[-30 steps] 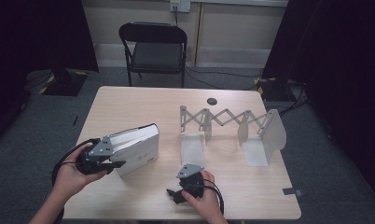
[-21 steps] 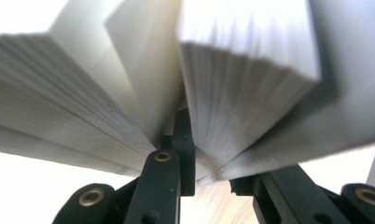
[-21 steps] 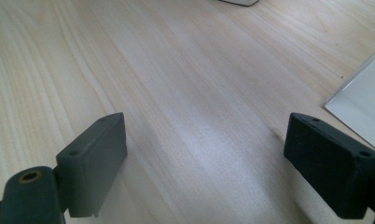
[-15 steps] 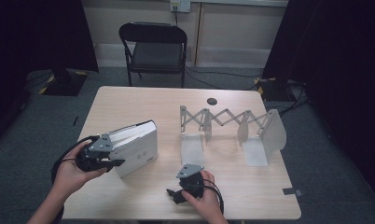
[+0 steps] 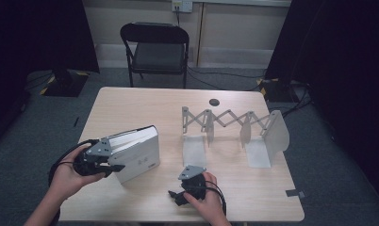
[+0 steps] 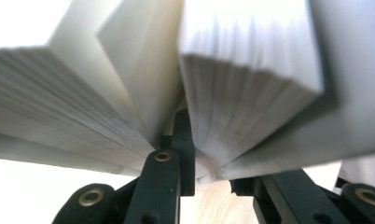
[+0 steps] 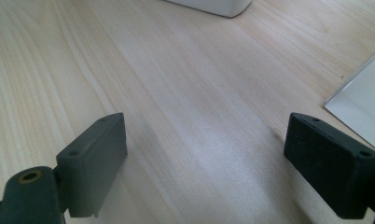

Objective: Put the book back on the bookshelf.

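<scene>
Left tool (image 5: 113, 165): clamped on part of the thick white paperback book (image 5: 139, 151), now tipped slightly higher off the pale wooden surface (image 5: 145, 106).
Right tool (image 5: 178, 196): jaws apart, idle.
Meaning: lift toward the grey accordion book rack (image 5: 234, 125) is starting.

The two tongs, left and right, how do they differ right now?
The left tongs are closed on the white book, one jaw pushed in among its pages; the right tongs stand wide open with nothing between them. The left tongs hold the book tilted up off the wooden table; the right tongs sit low over bare wood near the front edge. Both have black jaws and are held in a hand.
</scene>
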